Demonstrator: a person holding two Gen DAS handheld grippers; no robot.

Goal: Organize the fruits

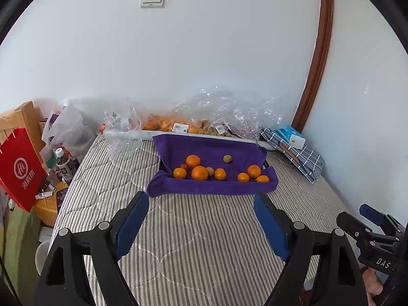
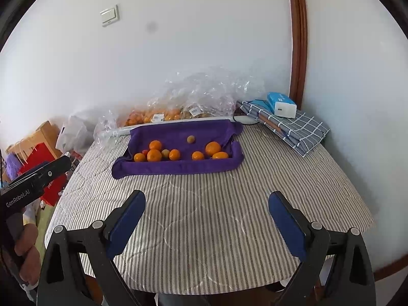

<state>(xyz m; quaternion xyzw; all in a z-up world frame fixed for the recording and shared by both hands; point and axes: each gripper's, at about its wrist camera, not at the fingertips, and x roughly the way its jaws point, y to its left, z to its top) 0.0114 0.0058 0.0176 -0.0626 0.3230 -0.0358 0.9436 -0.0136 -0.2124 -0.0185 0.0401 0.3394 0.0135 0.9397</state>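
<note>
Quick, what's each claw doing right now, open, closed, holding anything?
Left claw: open, holding nothing, above the striped table cover.
Right claw: open, holding nothing, also short of the purple towel.

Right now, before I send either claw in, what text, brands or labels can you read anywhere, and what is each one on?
"DAS": white letters on the right claw's black body.
"GenRobot.AI": on the left claw's black handle.
"捞": white logo in a circle on the red paper bag; the line of Chinese characters below it is too blurred to read.
Barcode stickers on the clear fruit bags: too small to read.
Bottle label: blurred, unreadable.
</note>
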